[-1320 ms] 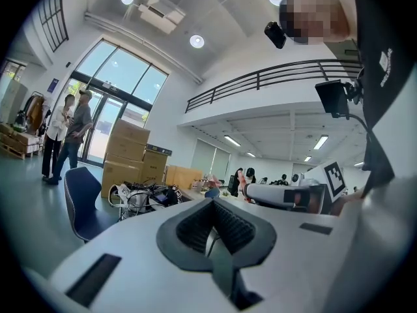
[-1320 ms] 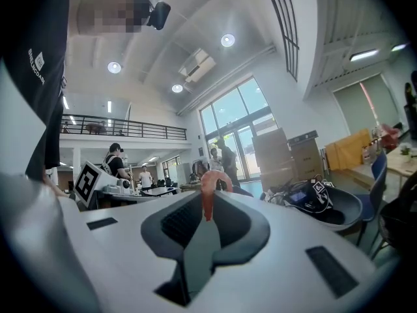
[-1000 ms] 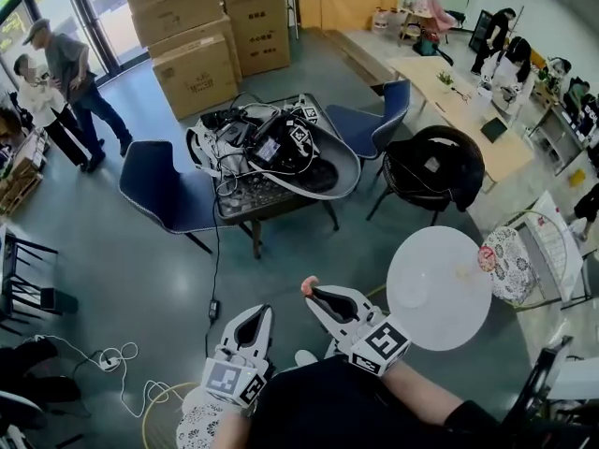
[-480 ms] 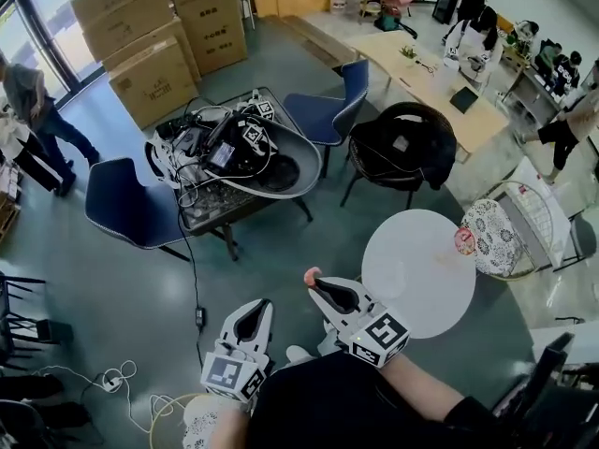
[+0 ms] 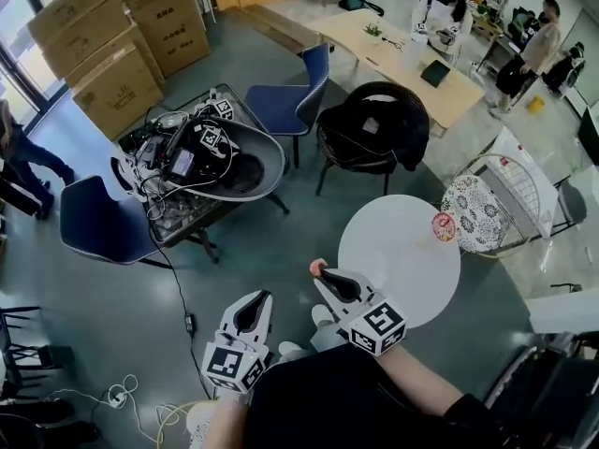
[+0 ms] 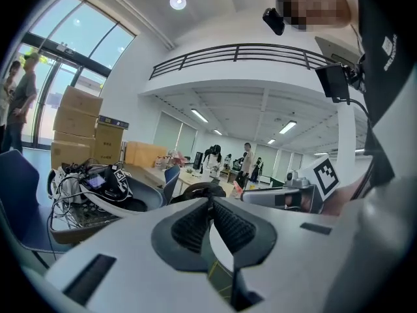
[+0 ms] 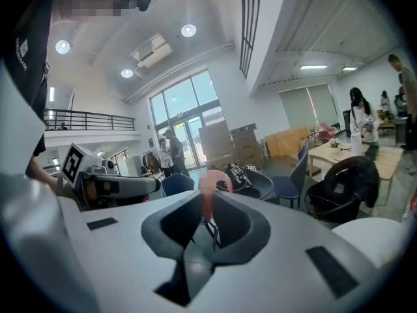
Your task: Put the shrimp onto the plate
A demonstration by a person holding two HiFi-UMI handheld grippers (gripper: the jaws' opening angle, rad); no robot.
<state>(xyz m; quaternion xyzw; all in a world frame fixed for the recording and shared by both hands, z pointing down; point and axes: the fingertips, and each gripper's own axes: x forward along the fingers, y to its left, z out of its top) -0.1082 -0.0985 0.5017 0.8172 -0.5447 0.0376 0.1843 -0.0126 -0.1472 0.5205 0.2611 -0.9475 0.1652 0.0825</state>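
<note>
Head view and both gripper views, one moment. Every position is given against the round white table (image 5: 398,260).

Right gripper (image 5: 318,271): I hold it in the air just off the table's left rim, with its tips pointing away from me. Its jaws are clamped on the shrimp (image 5: 316,267) — a small pink-orange piece standing up out of the tips. The right gripper view confirms this: the shrimp (image 7: 210,182) is pinched upright between the two dark pads of the right gripper (image 7: 207,201), and the pale table rim (image 7: 378,240) shows at lower right.

Left gripper (image 5: 263,297): it is farther left of the table than the right one, beside it but not touching, and well clear of the rim. In the left gripper view its jaws (image 6: 210,204) are pressed together with nothing between them.

Plate (image 5: 443,225): a small round pink-rimmed disc on the table's far right edge — across the tabletop from the shrimp and well apart from it. Whether anything lies on it is too small to tell.

Surroundings: a black chair (image 5: 370,138) draped with dark cloth stands just beyond the table's far side. A patterned seat (image 5: 473,215) stands just to the table's right, next to the plate.
</note>
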